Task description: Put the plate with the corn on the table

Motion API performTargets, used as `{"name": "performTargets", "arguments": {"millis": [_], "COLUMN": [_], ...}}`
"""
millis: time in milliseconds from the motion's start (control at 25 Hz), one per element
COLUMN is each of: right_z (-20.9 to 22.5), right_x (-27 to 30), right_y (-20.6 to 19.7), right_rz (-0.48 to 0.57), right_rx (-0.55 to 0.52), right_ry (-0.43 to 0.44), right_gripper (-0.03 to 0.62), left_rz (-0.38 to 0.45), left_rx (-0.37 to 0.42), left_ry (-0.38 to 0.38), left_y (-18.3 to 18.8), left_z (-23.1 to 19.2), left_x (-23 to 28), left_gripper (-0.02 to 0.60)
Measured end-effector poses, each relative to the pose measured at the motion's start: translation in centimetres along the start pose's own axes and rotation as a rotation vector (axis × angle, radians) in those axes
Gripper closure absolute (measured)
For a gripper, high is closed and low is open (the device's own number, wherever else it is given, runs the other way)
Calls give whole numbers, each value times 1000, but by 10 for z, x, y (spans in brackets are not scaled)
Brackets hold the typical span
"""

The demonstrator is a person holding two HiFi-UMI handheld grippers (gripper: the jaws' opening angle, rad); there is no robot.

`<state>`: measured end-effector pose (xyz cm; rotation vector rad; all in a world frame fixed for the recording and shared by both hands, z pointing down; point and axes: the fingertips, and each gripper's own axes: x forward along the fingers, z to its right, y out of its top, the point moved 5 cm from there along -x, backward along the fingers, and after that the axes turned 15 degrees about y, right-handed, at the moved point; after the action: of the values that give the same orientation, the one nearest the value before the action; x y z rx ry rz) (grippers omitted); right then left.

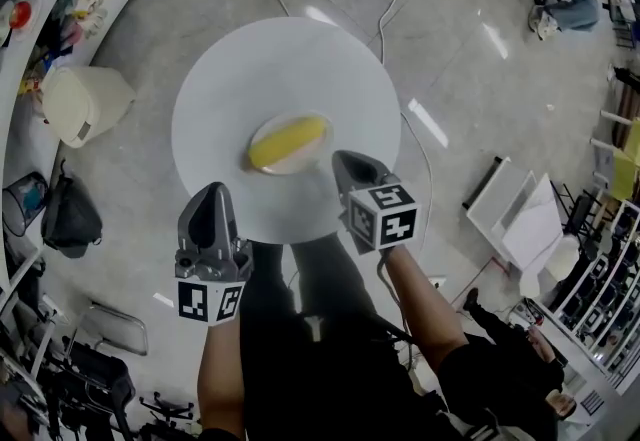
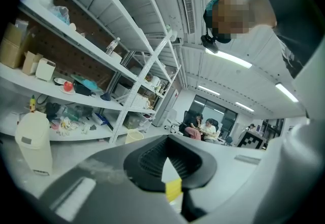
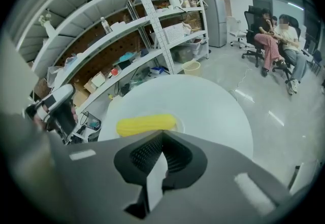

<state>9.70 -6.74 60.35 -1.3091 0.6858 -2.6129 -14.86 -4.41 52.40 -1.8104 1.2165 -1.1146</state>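
Nearest, left gripper (image 1: 213,193) over the table (image 1: 230,69) edge, jaws together, empty; right gripper (image 1: 343,161), likewise closed on nothing, nearer, just beside the plate (image 1: 323,128), which sits mid-table ahead-left of it, corn (image 1: 288,142) lying crosswise.

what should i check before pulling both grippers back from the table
1. Plate sits on the table: ok.
2. Corn lies on the plate: ok.
3. Plate well in from the table's edge: ok, near the middle.
4. Right gripper has let go of the plate: ok, shut with nothing between its jaws.
5. Left gripper holds nothing: ok, jaws together and pointing away from the table.
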Motion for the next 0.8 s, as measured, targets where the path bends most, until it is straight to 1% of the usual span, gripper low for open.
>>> {"name": "performTargets", "arguments": {"millis": [360, 800], "right_z": [-40, -95], "right_x": [-24, -76], "right_y": [15, 40], "right_rz": [90, 247], "right_rx": [-36, -90], "right_ry": [18, 5], "right_gripper": [583, 583], "left_rz": [12, 56], "left_rx": [19, 50], "left_ry": [-40, -87], "left_y": [27, 72], "left_z": [13, 30], "left_x": [-21, -53], "left_gripper": [578, 578]}}
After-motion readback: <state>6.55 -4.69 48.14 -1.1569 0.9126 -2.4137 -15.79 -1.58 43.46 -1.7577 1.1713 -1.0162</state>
